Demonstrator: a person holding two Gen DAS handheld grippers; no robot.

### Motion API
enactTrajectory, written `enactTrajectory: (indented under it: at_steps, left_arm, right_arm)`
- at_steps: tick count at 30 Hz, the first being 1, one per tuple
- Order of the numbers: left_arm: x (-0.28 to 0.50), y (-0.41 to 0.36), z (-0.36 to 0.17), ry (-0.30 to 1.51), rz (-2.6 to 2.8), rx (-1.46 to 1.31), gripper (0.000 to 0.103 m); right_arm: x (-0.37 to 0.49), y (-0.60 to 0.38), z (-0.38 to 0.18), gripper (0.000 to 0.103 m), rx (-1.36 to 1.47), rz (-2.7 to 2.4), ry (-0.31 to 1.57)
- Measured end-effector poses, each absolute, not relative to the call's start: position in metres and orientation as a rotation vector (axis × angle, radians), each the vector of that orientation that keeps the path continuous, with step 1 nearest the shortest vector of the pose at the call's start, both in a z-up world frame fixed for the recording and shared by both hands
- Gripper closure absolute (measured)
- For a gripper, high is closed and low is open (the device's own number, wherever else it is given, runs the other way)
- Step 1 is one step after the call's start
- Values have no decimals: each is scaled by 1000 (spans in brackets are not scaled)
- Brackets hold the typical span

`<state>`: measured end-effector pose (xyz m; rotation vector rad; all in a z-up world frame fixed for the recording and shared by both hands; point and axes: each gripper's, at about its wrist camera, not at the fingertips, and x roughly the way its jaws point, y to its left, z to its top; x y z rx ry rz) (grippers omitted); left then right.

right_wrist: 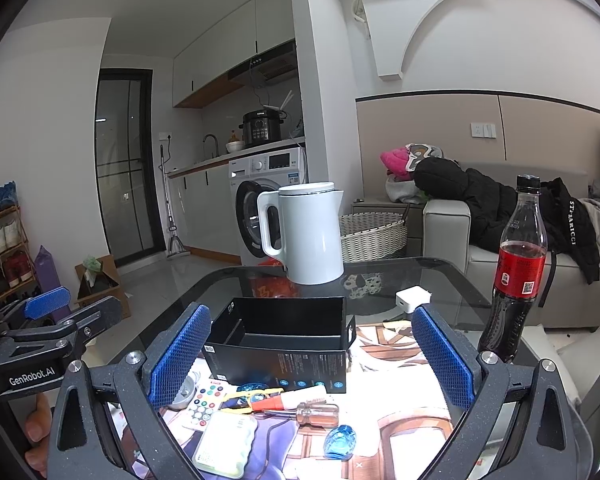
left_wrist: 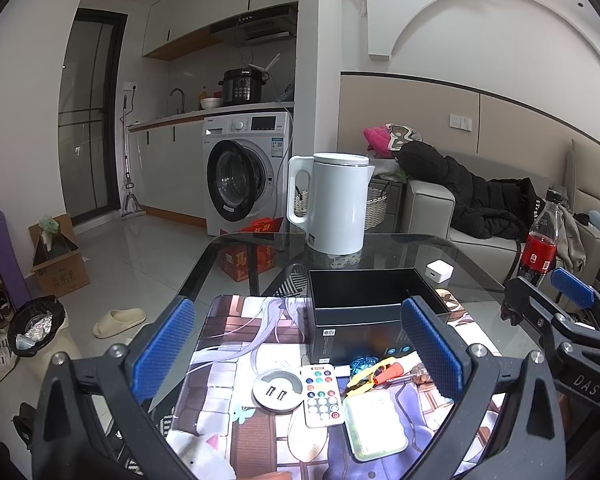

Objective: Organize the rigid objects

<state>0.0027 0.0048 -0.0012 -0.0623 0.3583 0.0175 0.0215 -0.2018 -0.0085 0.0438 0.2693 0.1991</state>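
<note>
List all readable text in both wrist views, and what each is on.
"DAS": right gripper body, seen from the left wrist view.
"GenRobot.AI": left gripper body, seen from the right wrist view.
"STARARICCI"-like lettering, partly unclear: black jacket on the sofa.
Too small or blurred: black box print, cola bottle label, red carton characters, remote buttons, washing machine panel.

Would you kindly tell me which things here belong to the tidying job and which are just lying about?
Job: black box, remote, screwdriver, green case, USB hub, blue trinket.
Lying about: kettle, cola bottle, white adapter.
</note>
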Motion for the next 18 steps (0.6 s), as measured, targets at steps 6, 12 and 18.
enactTrajectory:
  at_steps: [6, 12, 18]
  left_arm:
    - [3, 5, -1, 360, 19, -65, 0]
    - [3, 5, -2, 364, 18, -71, 0]
    - [10, 6, -1, 395, 3, -90, 0]
  right_arm:
    - [22, -202, -8, 1, 43, 198, 270]
    - [23, -203, -8, 1, 44, 198, 270]
    - [24, -199, -7, 1, 44, 198, 271]
